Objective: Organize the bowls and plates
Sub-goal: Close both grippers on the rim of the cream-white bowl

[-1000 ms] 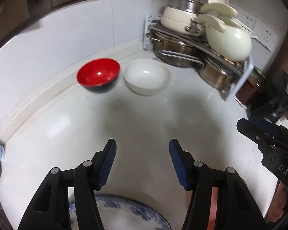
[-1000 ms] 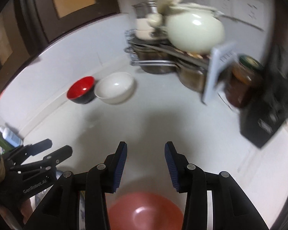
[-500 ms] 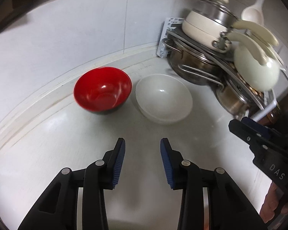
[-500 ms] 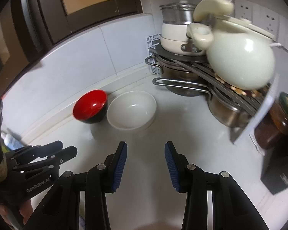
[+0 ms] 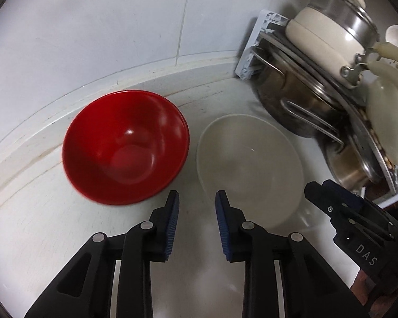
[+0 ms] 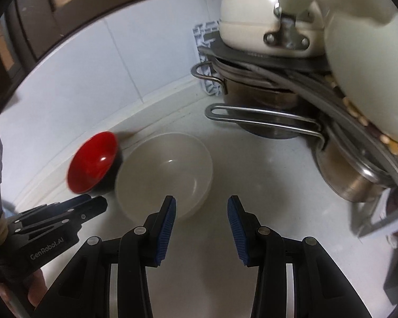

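Observation:
A red bowl [image 5: 126,149] and a white bowl [image 5: 249,164] sit side by side on the white counter near the back wall. My left gripper [image 5: 196,198] is open and empty, its tips just in front of the gap between the two bowls. My right gripper [image 6: 201,204] is open and empty, its left finger at the near rim of the white bowl [image 6: 164,175], with the red bowl [image 6: 92,161] further left. Each gripper shows at the edge of the other's view.
A corner rack [image 5: 254,53] at the right holds steel pots [image 5: 291,100], a cream pot with a lid [image 5: 329,26] and a cream kettle [image 6: 368,61]. A long pot handle [image 6: 262,119] sticks out toward the white bowl. The tiled wall [image 5: 119,26] stands behind the bowls.
Both grippers have moved forward toward the two bowls, which now look larger and closer. The blue-patterned plate and pink bowl seen below the grippers earlier have dropped out of view.

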A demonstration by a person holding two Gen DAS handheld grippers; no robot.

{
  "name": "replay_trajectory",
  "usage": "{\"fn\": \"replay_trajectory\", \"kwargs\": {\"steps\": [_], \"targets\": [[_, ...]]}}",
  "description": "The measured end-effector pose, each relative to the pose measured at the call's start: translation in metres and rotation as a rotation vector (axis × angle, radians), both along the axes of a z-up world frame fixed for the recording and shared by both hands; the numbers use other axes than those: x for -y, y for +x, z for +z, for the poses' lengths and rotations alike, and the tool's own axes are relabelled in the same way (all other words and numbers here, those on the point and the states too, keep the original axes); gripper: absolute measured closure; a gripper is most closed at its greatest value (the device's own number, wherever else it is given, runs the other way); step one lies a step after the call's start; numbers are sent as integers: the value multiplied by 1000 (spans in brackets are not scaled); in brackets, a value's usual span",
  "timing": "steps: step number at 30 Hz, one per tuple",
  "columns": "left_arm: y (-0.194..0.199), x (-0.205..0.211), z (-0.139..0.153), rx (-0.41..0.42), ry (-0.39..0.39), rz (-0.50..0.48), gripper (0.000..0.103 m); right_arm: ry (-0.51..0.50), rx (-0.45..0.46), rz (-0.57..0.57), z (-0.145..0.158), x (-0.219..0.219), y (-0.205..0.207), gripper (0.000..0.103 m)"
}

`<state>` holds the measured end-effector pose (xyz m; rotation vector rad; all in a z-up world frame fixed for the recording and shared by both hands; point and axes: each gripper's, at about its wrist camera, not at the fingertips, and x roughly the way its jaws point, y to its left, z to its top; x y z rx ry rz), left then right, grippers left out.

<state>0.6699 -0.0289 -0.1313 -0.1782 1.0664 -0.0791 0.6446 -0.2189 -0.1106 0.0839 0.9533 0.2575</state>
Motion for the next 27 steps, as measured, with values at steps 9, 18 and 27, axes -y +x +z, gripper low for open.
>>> {"fn": "replay_trajectory", "kwargs": {"steps": [9, 18, 27], "targets": [[22, 9, -12, -16, 4, -13, 79, 15, -54, -4, -28, -4, 32, 61], [34, 25, -14, -2, 52, -52, 90, 45, -108, 1, -44, -8, 48, 79], [6, 31, 5, 1, 55, -73, 90, 9, -96, -33, -35, -6, 38, 85]]}}
